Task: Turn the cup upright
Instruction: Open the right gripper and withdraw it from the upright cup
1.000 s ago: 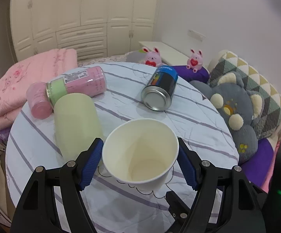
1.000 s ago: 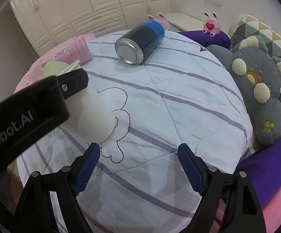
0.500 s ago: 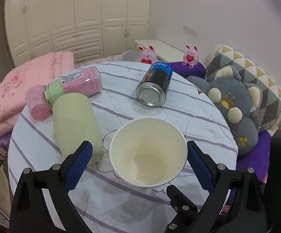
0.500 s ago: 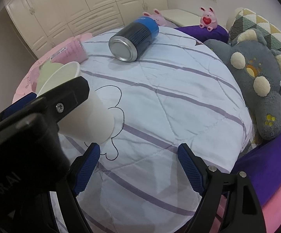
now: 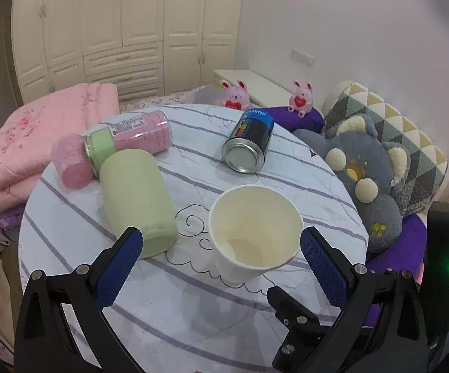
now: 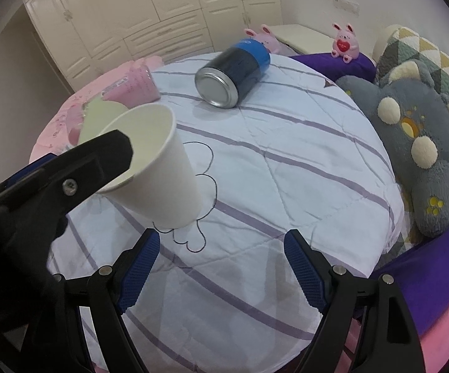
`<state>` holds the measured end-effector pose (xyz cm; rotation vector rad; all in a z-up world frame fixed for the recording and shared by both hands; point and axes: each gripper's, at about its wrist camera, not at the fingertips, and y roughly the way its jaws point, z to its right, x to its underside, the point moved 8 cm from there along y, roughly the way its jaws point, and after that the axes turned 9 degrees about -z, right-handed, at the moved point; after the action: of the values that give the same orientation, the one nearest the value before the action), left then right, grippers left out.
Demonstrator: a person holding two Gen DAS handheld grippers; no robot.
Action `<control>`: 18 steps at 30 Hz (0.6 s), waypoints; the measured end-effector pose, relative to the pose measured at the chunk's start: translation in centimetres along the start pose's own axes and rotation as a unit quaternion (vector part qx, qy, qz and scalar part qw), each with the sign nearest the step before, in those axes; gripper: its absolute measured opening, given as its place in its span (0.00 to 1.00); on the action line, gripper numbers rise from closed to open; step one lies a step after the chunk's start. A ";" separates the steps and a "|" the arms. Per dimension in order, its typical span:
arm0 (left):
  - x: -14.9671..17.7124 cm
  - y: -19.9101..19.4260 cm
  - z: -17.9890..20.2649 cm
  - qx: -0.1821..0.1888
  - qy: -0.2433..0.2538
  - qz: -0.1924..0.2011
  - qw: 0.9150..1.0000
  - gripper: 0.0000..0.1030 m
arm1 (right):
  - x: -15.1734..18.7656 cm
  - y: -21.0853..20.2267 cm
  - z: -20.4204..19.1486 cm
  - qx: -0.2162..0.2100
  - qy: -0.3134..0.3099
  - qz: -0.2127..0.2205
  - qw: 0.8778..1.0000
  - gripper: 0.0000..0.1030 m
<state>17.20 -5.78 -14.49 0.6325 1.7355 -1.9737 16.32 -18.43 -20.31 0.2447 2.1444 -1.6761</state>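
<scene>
Your paper cup already stands mouth-up on the striped surface, just beside the pale green tumbler lying on its side, with your left tool spread wide around it and your right tool apart, empty.

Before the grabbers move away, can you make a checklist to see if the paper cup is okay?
1. White paper cup mouth up, base on the striped tablecloth: ok.
2. Left gripper open, its blue pads clear of the cup on both sides: ok.
3. Right gripper open and holding nothing: ok.
4. Cup standing straight: cannot tell; it looks tilted in the right wrist view, but the fisheye bends things.
5. Green cup lying on its side close to the left gripper's left pad, so mind it when pulling back: not ok.
6. Blue can lying well away from the paper cup: ok.
</scene>
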 end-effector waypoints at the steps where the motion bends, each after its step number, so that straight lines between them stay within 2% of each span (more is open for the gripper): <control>1: 0.1 -0.3 -0.1 0.002 -0.001 0.002 1.000 1.00 | 0.0 -0.2 -0.2 -0.002 -0.003 0.003 1.000 0.81; 9: 0.9 -2.8 -1.2 -0.002 0.000 0.021 1.000 1.00 | 0.0 -1.8 -1.2 -0.015 -0.030 0.030 0.999 0.81; 18: 1.5 -5.9 -3.1 -0.033 -0.002 0.060 0.998 1.00 | 0.2 -4.9 -2.6 -0.037 -0.068 0.090 0.993 0.81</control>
<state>12.65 -2.05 -11.04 0.6937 1.7102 -1.8281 13.80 -17.25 -15.54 0.2846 2.0168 -1.4666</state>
